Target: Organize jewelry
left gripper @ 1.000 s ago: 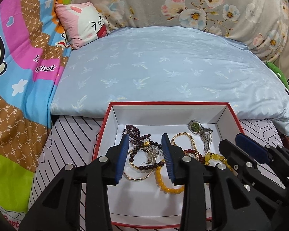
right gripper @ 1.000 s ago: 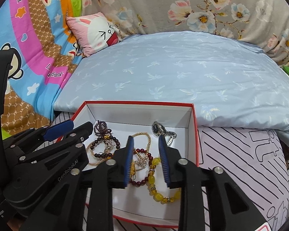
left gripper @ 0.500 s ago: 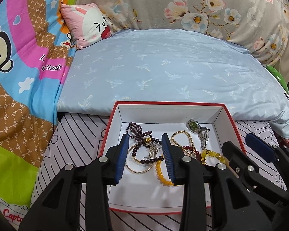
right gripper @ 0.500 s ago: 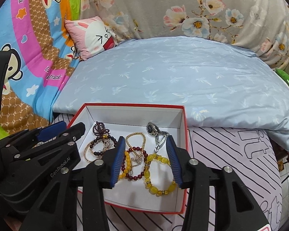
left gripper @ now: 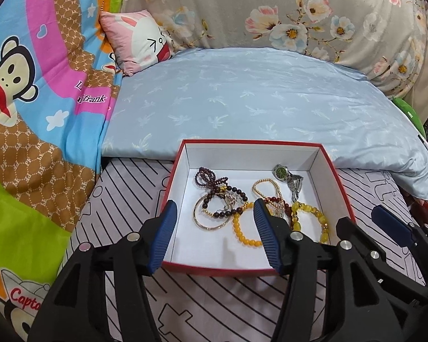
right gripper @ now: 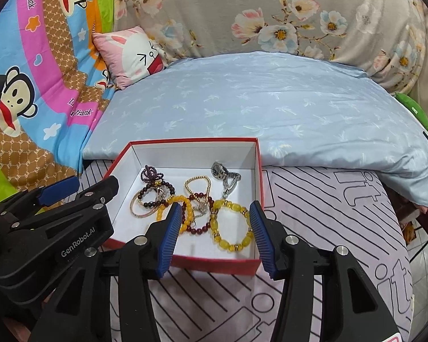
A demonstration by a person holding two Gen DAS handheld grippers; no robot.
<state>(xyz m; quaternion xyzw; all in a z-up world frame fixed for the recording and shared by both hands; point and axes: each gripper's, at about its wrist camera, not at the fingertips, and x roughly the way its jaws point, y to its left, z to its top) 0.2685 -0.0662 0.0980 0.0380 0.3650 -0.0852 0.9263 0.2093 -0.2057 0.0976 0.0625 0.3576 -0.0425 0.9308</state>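
A red box with a white inside [left gripper: 332,171] [right gripper: 259,171] lies on a striped cloth. It holds a heap of jewelry: a yellow bead bracelet [right gripper: 231,225] [left gripper: 311,213], another yellow bead strand [left gripper: 244,232], a dark bead bracelet [left gripper: 225,202] [right gripper: 154,193], a gold bangle [left gripper: 208,222], a gold chain [left gripper: 266,185] and a silver watch with a green dial [left gripper: 288,178] [right gripper: 224,175]. My left gripper [left gripper: 214,239] is open and empty above the box's near edge. My right gripper [right gripper: 215,236] is open and empty above the near right part of the box.
A light blue pillow [left gripper: 256,99] lies right behind the box. A cartoon quilt [left gripper: 28,114] fills the left side and a pink rabbit cushion [left gripper: 139,40] sits at the back. A floral cover [left gripper: 299,14] closes the back.
Both grippers have pulled back and up from the box and opened wider. The jewelry has stayed in the box.
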